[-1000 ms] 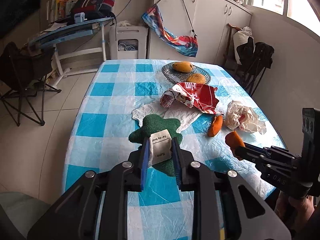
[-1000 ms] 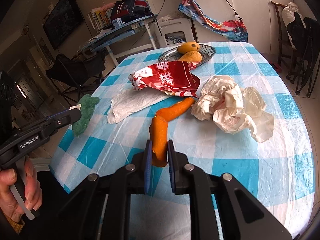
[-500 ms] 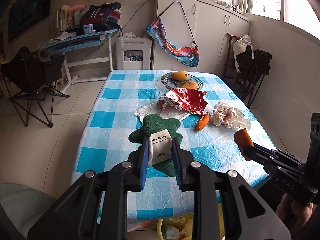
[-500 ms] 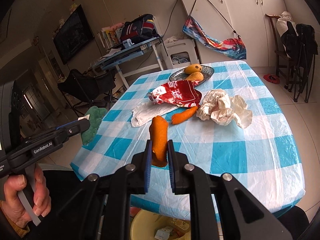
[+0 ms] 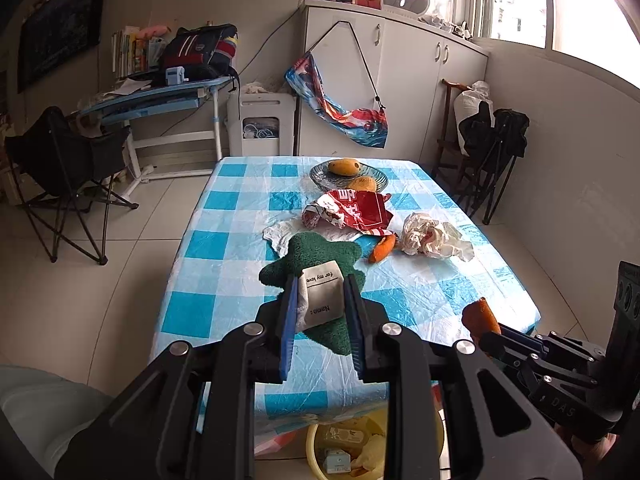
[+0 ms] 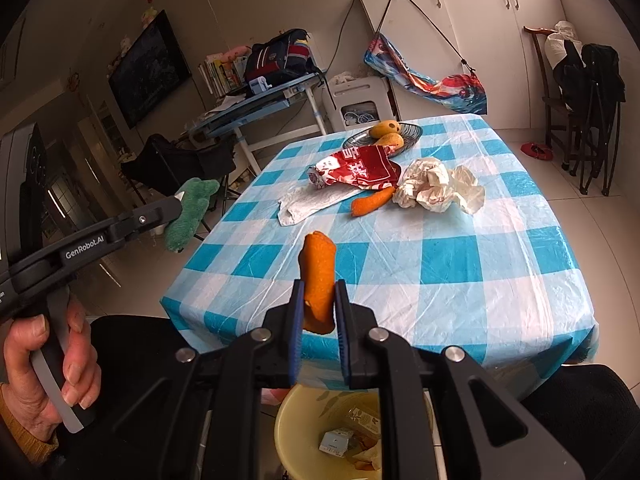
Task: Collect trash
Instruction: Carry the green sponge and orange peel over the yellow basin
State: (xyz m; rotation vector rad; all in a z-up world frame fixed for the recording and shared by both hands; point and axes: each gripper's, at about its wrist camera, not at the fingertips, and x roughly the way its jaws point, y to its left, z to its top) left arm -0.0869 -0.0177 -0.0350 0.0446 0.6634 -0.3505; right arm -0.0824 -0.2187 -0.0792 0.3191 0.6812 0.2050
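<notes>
Trash is in both your grippers. Your left gripper squeezes a green fuzzy toy with a white tag between its blue pads. Your right gripper is pinched tight on an orange peel, which sticks up between the pads. Both are lifted off the table, near its front edge. Under them on the floor sits a yellow bin with some trash inside. On the blue checked cloth lie a red wrapper, crumpled white paper, another orange peel and a flat white piece. At the far end, a dish holds two mangoes.
</notes>
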